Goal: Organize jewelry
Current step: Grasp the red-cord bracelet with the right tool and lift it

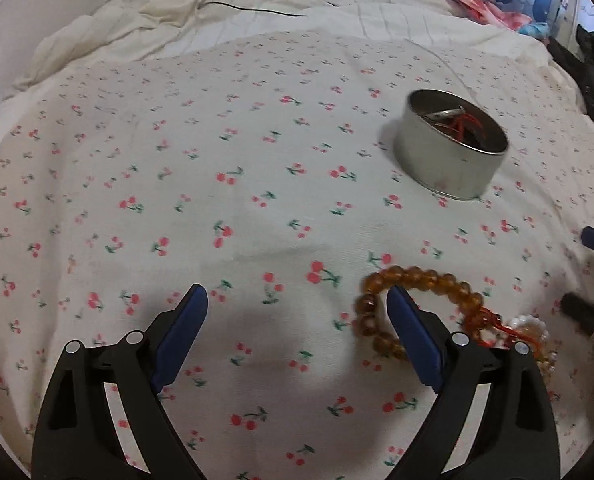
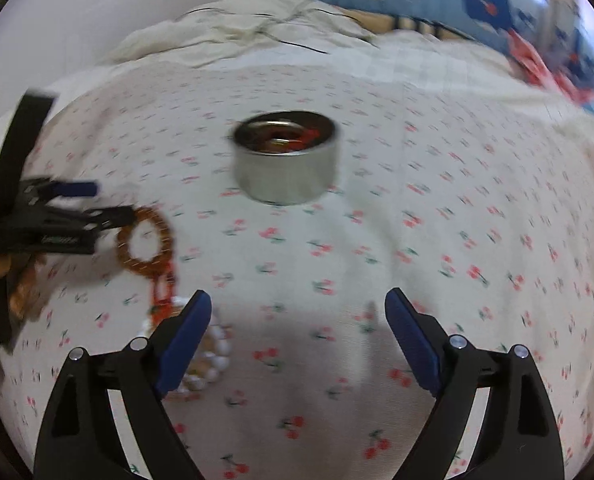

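Your amber bead bracelet (image 1: 413, 276) lies flat on the cherry-print sheet (image 1: 217, 184) of the bed, near the bottom right of the left wrist view. Its loop reads as an oval whose long axis runs from near-left to far-right, and a red cord (image 1: 497, 322) trails off its right end toward a white bead bracelet (image 1: 531, 326) just beside it. In the right wrist view the amber loop (image 2: 145, 240) sits at the left, with the red cord (image 2: 163, 292) running down toward the white beads (image 2: 213, 348).

Your left tool (image 1: 297, 304) hangs low over the sheet, pointing forward and slightly down, its jaws spread wide and gripping nothing. Its right blue pad (image 1: 413, 340) stands inside the amber loop, overlapping the near beads; whether it touches them cannot be told. The left pad (image 1: 183, 340) is over bare sheet.

Your right tool (image 2: 297, 308) is likewise spread wide and released, aimed toward the tin. Its left pad (image 2: 185, 340) overlaps the white bracelet; its right pad (image 2: 411, 340) is over bare sheet. This view is blurred.

The round metal tin (image 1: 451, 144) stands upright and open, well beyond the bracelets, with some red cord and a metallic piece inside. Past the sheet lies a rumpled cream quilt (image 1: 177, 16) with thin dark cables across it.
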`<control>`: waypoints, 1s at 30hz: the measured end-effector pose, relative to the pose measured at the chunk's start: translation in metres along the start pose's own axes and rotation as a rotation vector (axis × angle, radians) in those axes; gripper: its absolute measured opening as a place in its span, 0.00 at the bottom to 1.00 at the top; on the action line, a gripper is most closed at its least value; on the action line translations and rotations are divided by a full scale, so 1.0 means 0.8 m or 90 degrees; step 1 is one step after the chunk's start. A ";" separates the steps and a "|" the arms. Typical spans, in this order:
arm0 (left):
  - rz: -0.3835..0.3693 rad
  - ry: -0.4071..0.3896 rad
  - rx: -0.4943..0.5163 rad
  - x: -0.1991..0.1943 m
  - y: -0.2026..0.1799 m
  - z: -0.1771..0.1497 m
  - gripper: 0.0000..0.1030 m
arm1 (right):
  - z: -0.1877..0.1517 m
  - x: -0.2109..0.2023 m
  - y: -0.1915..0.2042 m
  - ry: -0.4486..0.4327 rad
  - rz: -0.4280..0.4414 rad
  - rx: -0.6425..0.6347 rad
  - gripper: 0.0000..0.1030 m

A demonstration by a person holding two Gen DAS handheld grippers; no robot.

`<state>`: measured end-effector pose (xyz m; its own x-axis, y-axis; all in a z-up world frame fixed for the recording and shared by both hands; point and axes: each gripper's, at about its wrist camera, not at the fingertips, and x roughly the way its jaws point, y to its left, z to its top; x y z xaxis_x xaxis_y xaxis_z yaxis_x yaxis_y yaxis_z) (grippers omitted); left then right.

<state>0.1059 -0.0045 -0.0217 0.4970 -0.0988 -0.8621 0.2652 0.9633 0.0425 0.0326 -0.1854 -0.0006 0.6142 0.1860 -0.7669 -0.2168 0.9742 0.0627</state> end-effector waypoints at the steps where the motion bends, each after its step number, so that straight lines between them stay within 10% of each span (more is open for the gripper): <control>1: 0.001 0.001 0.000 0.004 -0.003 0.002 0.85 | 0.000 0.000 0.007 -0.007 0.002 -0.011 0.83; 13: 0.031 0.000 -0.011 0.002 0.031 0.000 0.87 | 0.005 0.033 0.046 0.002 -0.088 -0.058 0.90; 21: -0.004 -0.002 -0.030 0.005 0.034 0.001 0.88 | 0.010 0.033 0.031 -0.004 -0.024 -0.019 0.90; 30: -0.024 0.020 0.009 0.012 0.013 -0.004 0.88 | 0.003 0.041 -0.025 0.046 -0.151 0.060 0.90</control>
<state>0.1109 0.0051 -0.0312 0.4604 -0.1274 -0.8785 0.2950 0.9553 0.0161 0.0589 -0.1983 -0.0254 0.5833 -0.0560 -0.8103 0.0007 0.9977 -0.0685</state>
